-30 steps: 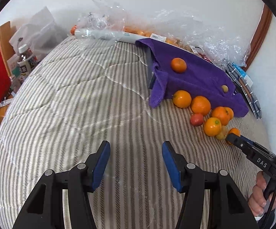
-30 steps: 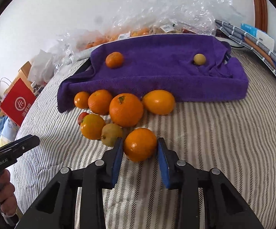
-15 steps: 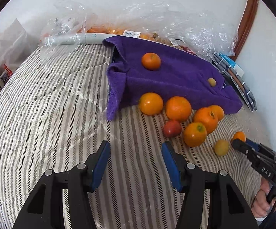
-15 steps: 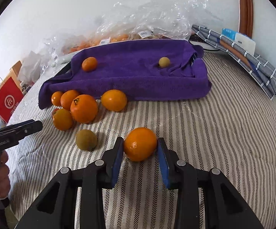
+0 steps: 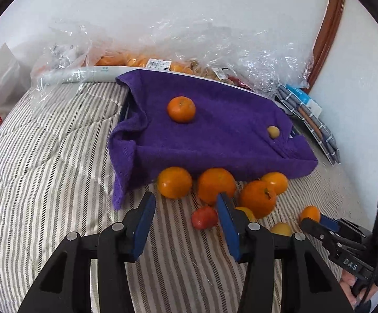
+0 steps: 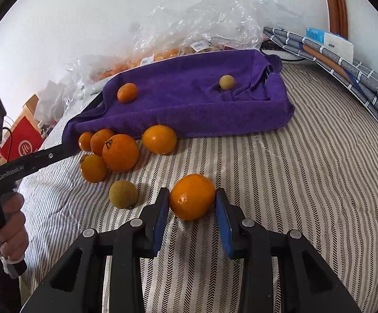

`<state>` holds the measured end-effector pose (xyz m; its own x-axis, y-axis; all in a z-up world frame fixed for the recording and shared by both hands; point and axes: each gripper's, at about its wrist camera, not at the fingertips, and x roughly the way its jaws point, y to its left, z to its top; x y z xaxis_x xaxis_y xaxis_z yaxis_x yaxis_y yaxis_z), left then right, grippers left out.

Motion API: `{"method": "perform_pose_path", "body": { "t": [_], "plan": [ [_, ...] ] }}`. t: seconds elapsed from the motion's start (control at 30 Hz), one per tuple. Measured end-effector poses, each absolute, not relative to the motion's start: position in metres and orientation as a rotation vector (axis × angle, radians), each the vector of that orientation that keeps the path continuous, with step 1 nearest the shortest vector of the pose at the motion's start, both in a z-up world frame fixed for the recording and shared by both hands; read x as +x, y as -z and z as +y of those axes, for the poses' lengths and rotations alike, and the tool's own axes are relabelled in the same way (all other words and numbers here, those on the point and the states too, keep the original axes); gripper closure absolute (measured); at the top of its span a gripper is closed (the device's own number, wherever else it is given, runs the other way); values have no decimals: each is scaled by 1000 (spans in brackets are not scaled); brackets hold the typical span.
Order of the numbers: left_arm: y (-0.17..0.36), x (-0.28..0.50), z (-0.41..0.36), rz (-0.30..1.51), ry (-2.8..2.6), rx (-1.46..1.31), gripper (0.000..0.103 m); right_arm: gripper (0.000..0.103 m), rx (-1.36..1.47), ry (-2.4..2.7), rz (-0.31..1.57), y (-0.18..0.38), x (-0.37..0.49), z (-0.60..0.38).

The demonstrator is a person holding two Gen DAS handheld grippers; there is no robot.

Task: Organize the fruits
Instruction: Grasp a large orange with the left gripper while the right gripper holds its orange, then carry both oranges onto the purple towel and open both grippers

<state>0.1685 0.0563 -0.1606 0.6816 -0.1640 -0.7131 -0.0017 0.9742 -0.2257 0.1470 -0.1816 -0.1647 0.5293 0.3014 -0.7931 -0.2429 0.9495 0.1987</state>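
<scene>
A purple towel (image 5: 215, 135) covers a tray on the striped bed. On it lie one orange (image 5: 181, 109) and a small yellowish fruit (image 5: 273, 132). Several oranges (image 5: 216, 185) are bunched at the towel's front edge. My left gripper (image 5: 185, 206) hovers just before them with its jaws closing. A small red fruit (image 5: 204, 217) lies between the fingers near the right pad, and the pads do not press on it. My right gripper (image 6: 191, 195) is shut on an orange (image 6: 192, 197) low over the bed. A yellow-green fruit (image 6: 123, 194) sits just left of it.
Crinkled plastic bags (image 5: 189, 52) holding more fruit line the wall behind the towel. A folded checked cloth (image 6: 345, 70) lies at the back right. A red bag (image 6: 22, 140) stands beyond the bed's left edge. The striped bedspread (image 6: 319, 182) stretches to the right.
My left gripper has moved right, up to the bunch of oranges, and its jaws have narrowed around the red fruit. My right gripper has drawn its orange away from the bunch.
</scene>
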Motion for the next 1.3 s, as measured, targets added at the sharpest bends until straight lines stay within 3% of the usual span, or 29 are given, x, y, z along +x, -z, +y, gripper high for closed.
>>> {"method": "perform_pose_path", "body": {
  "t": [0.53, 0.67, 0.77, 1.3],
  "plan": [
    [175, 193, 67, 813, 94, -261, 58, 68, 58, -331, 960, 164, 145, -179],
    [181, 197, 70, 841, 114, -296, 68, 68, 73, -339, 962, 165, 146, -180],
    [181, 196, 69, 836, 123, -293, 69, 68, 75, -339, 962, 165, 146, -180],
    [156, 173, 71, 678, 96, -287, 69, 68, 143, -387, 900, 156, 140, -189]
  ]
}}
